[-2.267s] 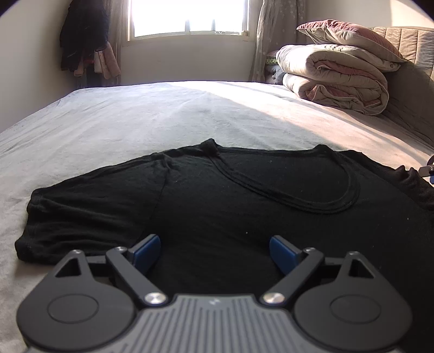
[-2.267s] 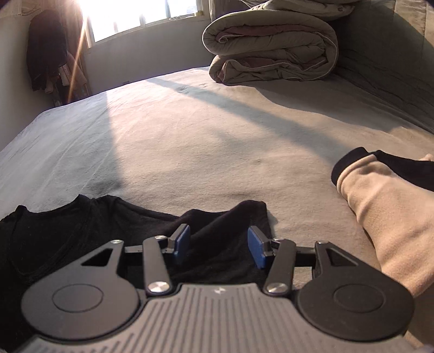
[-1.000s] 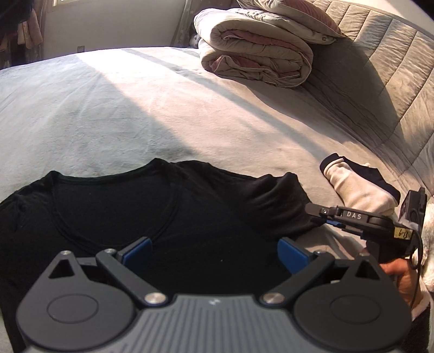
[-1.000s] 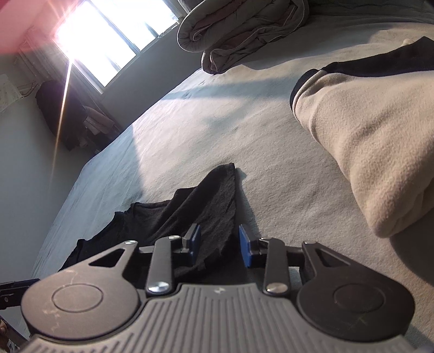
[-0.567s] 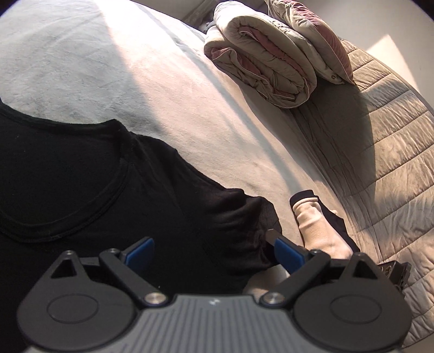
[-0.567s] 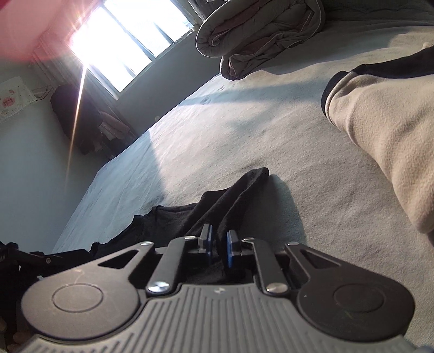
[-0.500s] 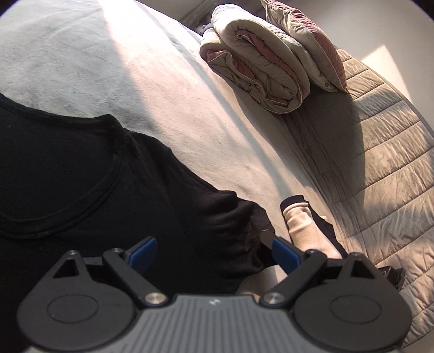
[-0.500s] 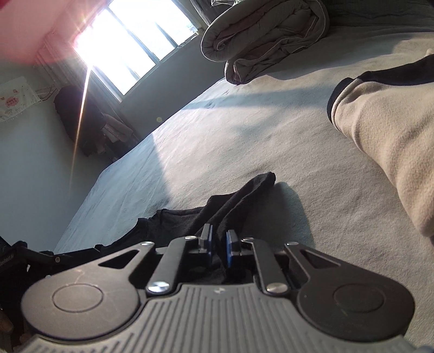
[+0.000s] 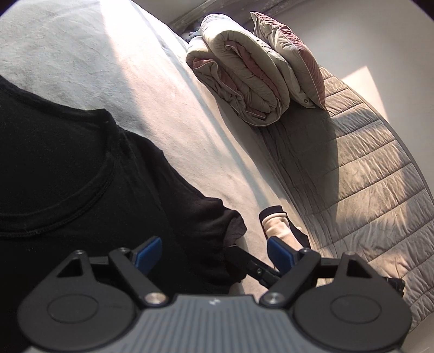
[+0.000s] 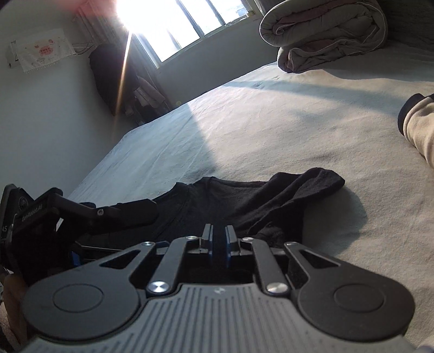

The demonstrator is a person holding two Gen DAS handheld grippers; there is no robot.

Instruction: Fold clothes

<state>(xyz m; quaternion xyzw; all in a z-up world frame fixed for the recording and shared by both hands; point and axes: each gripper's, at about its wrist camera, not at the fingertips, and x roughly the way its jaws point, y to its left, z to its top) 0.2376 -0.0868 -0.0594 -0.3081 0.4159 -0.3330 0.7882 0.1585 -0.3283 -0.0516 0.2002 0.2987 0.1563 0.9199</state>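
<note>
— While the black T-shirt [image 9: 81,173] lay flat on the bed [image 9: 176,130], where did the two tools sit?

— Both were at the shirt's one sleeve [image 10: 306,187]. The right gripper [image 10: 218,239] had its blue pads pressed nearly together, with dark cloth of the shirt bunched between them, so it was clenched on the garment near the sleeve. The sleeve itself was rumpled and lifted a little off the sheet, casting a shadow beside it.

— And the left gripper [image 9: 214,251]?

— Its fingers were spread wide, released, hovering over the same sleeve area; one blue pad was above the shirt body, the other above the bare sheet near a cream garment with a dark cuff [image 9: 279,228]. Nothing was caught between them. In its view the right tool's black finger reached in to the sleeve's hem from below.

— Where was the shirt on the bed?

— Toward the near edge, neckline [image 9: 89,190] facing up, chest spread smooth. The cream garment lay just beside the sleeve, apart from it. A folded duvet [image 9: 238,81] with a pillow [image 9: 293,57] leaning on it rested at the far end, against the quilted headboard [image 9: 366,176].

— Anything else?

— A bright window [image 10: 176,24] stood beyond the bed, with dark clothes hanging [image 10: 114,76] beside it.
</note>
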